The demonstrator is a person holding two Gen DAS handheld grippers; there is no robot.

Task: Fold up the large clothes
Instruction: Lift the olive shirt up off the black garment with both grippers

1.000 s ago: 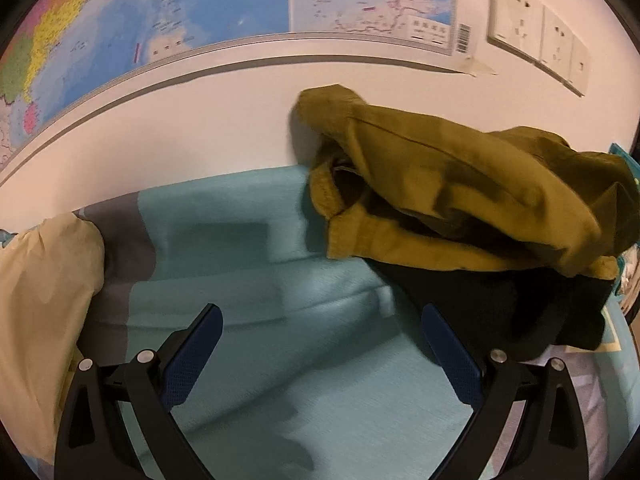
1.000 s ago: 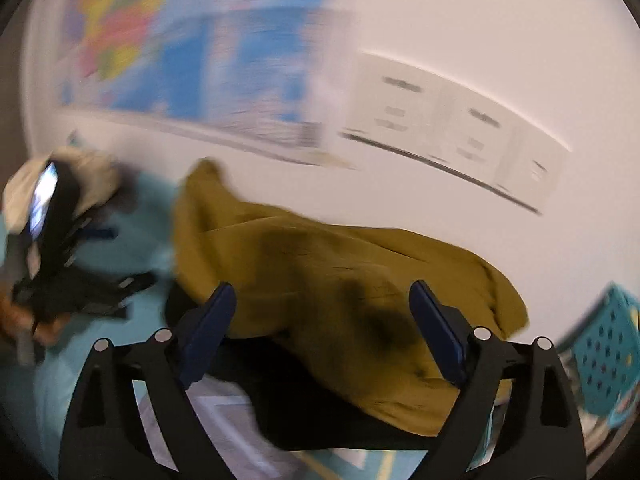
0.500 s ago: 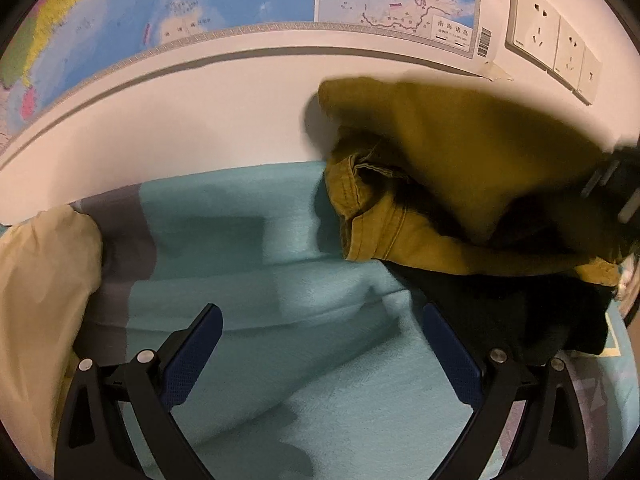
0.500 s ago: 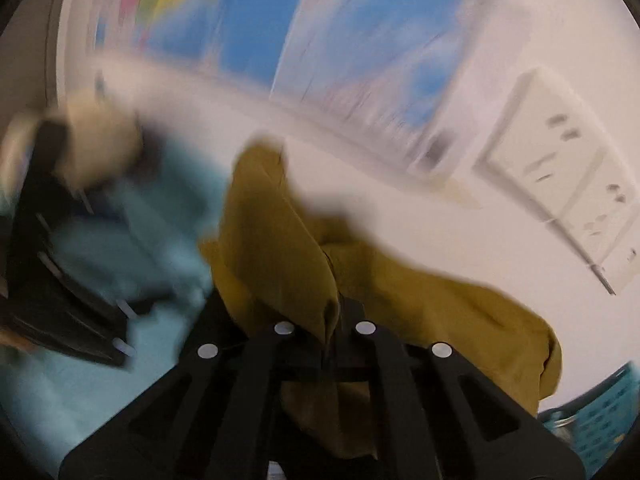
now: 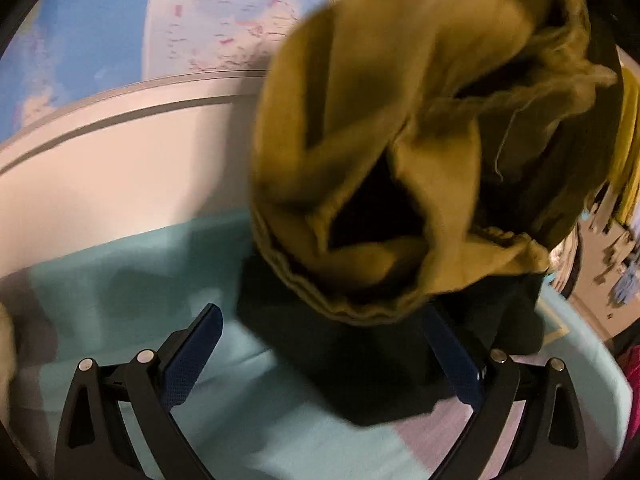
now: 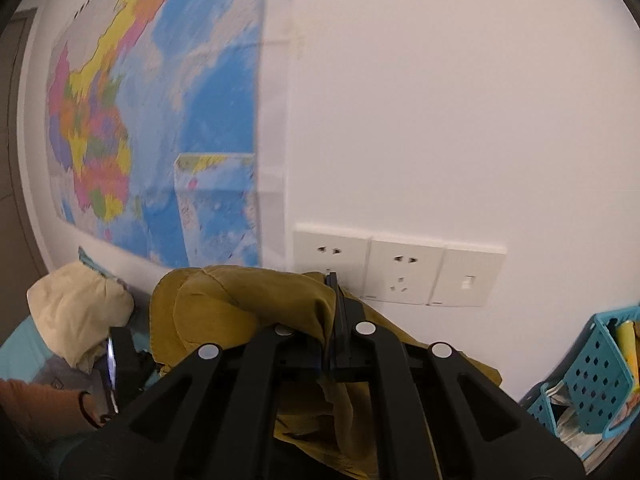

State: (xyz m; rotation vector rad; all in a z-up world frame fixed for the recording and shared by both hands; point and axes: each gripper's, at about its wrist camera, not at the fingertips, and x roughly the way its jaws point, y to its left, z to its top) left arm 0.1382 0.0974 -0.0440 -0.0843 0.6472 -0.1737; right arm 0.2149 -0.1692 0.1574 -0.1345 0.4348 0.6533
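The right gripper (image 6: 334, 312) has its jaws pressed together on a fold of the olive-yellow garment (image 6: 240, 312), the cloth draped over its left finger and spilling down both sides of the black linkage; the left gripper (image 5: 320, 356) stands with its jaws spread wide, its blue pads (image 5: 192, 356) bare and nothing pinched between them.

In the left wrist view the olive-yellow garment (image 5: 400, 140) hangs in the air above and just ahead of the spread fingers, bunched and twisted (a hemmed opening gapes toward the camera, dark inside), with loose threads at a frayed edge; under it a black garment (image 5: 360, 368) lies in a heap on the teal bedsheet (image 5: 132, 280), partly between the left fingers.

Further out, a pale cream cushion (image 6: 76, 312) sits at the wall on the left of the right wrist view, and near it a person's forearm (image 6: 44, 404) in an orange sleeve shows at the lower left edge; a coloured wall map (image 6: 152, 120) covers the white wall, with a row of white sockets (image 6: 400, 270) to its right; a blue perforated basket (image 6: 592, 364) stands at the far right.
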